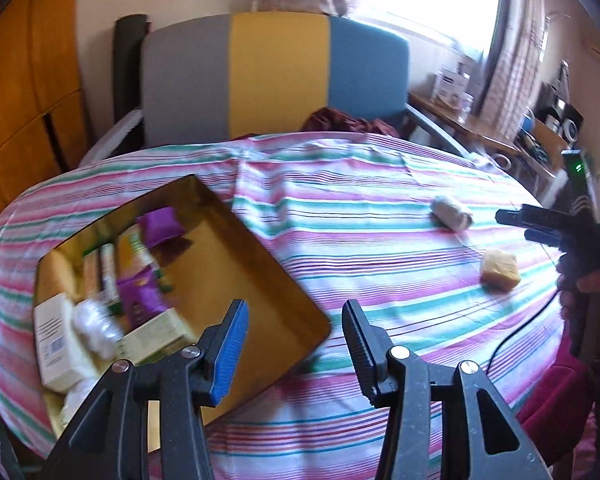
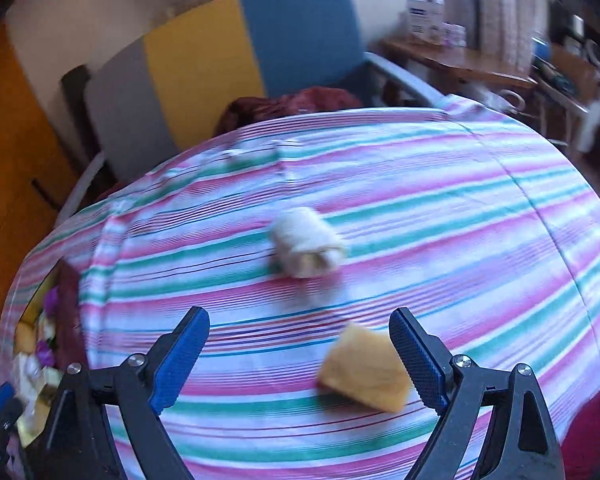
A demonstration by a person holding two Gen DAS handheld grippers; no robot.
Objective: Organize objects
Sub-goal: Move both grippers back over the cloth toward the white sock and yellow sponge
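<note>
**Two loose pieces left outside the tray**

We held the left gripper (image 1: 296,340) wide open and empty above the near corner of the gold tray (image 1: 236,248), which sat on the striped cloth of the table (image 1: 372,200). The tray already carried a crowd of things at its near-left end: a purple pouch (image 1: 162,226), small boxes and white wrapped pieces, pushed together so that most of its floor stayed bare. We judged that spare room was kept for what remained outside.

Our right gripper (image 2: 300,354) was likewise spread wide with nothing in it, low over the cloth. The yellow sponge block (image 2: 364,370) lay just inside its right finger, nearer that finger than the left, so we judged it the next thing to take; the gripper needed centring before closing. The white roll (image 2: 306,242) lay farther off, apart from the block.

The left wrist view showed the tray's contents plainly, and the right gripper (image 1: 548,226) from the side with the hand under it, pointing over the block (image 1: 500,270) and the roll (image 1: 452,216). The right wrist view showed only a sliver of the tray (image 2: 36,340) at its left edge, but it alone showed how the block sat between the fingers. Both views were blurred, so we could not read labels.
</note>
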